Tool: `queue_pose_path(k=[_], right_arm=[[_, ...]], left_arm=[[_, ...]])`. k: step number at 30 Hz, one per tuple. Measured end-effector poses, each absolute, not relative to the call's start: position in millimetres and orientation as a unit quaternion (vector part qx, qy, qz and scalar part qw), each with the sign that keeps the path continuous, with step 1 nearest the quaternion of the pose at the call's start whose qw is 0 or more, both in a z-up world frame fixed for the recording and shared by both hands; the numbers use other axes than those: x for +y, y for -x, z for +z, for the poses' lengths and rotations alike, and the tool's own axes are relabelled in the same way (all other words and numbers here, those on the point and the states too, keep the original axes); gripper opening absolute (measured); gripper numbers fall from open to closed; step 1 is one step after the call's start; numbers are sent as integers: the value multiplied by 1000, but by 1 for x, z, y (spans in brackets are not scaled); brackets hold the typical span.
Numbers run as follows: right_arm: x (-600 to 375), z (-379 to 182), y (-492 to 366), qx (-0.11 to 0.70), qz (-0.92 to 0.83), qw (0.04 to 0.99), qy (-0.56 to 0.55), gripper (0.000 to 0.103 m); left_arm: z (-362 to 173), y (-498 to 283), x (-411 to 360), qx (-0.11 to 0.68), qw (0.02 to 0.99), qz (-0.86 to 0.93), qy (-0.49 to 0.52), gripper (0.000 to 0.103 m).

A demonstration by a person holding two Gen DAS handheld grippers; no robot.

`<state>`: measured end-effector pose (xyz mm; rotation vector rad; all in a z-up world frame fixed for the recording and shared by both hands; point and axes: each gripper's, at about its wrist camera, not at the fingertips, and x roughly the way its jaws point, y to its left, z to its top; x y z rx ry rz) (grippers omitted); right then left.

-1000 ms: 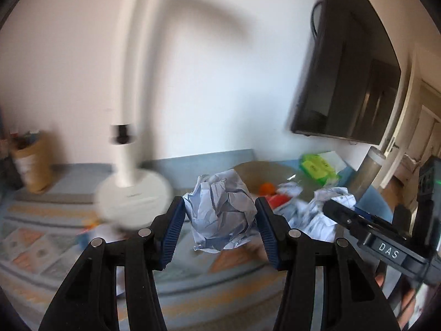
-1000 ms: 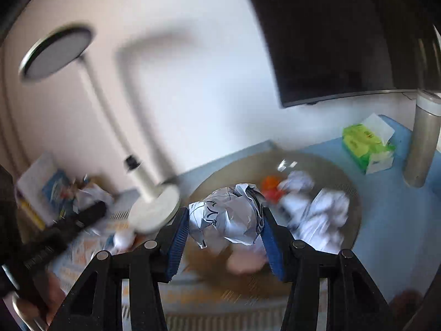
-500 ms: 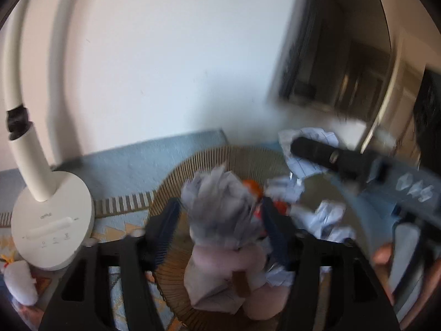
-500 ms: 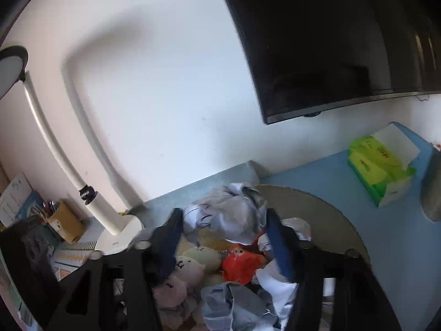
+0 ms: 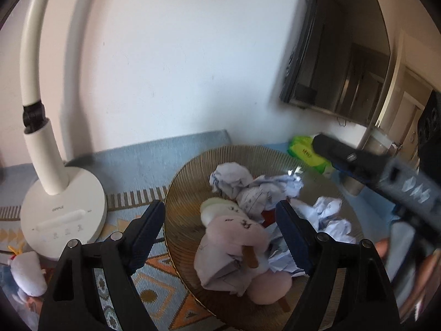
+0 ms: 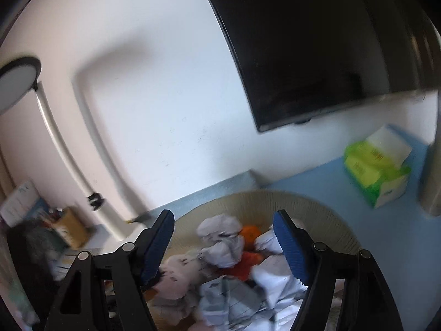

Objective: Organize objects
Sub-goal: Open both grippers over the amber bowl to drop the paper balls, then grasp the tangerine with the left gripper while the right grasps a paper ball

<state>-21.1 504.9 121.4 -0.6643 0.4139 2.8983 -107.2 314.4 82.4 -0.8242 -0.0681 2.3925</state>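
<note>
A round woven tray (image 5: 187, 182) holds several crumpled paper balls (image 5: 231, 179), pink plush toys (image 5: 234, 237) and something orange and red (image 6: 249, 233). My left gripper (image 5: 220, 220) hangs over the tray's near side. Its jaws are opening and nothing is pressed between them; the plush and paper lie below. My right gripper (image 6: 223, 234) is over the same tray (image 6: 317, 207). Its jaws are also opening, with two paper balls (image 6: 220, 229) lying loose in the tray beneath the gap. One black finger (image 5: 344, 157) of the right gripper reaches in from the right.
A white desk lamp's base (image 5: 63, 209) stands just left of the tray on a patterned mat (image 5: 154, 289). A small white plush (image 5: 27, 270) lies near left. A green tissue pack (image 6: 377, 171) and a metal flask (image 6: 430, 182) stand at right, under a wall-mounted screen (image 6: 317, 41).
Each gripper was shut on a crumpled paper ball a second ago. Both moved forward over the tray and opened, and the balls now lie in the tray.
</note>
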Motion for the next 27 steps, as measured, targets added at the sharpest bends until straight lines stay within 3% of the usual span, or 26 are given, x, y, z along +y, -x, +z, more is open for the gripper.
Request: queue_pose_path(k=[2, 10, 14, 20, 27], right_arm=[[494, 128, 5, 115, 964, 135, 199, 73], [422, 155, -60, 108, 972, 19, 206, 73], [362, 125, -81, 114, 958, -64, 253, 80], [298, 59, -71, 101, 938, -59, 327, 80], [268, 32, -61, 48, 933, -32, 356, 81]], left_arm=[[88, 97, 313, -23, 295, 905, 306, 81], [105, 14, 234, -19, 261, 920, 291, 81], [95, -22, 154, -21, 190, 936, 295, 86], [40, -33, 45, -1, 2, 936, 351, 86], [25, -28, 15, -71, 36, 926, 369, 86]])
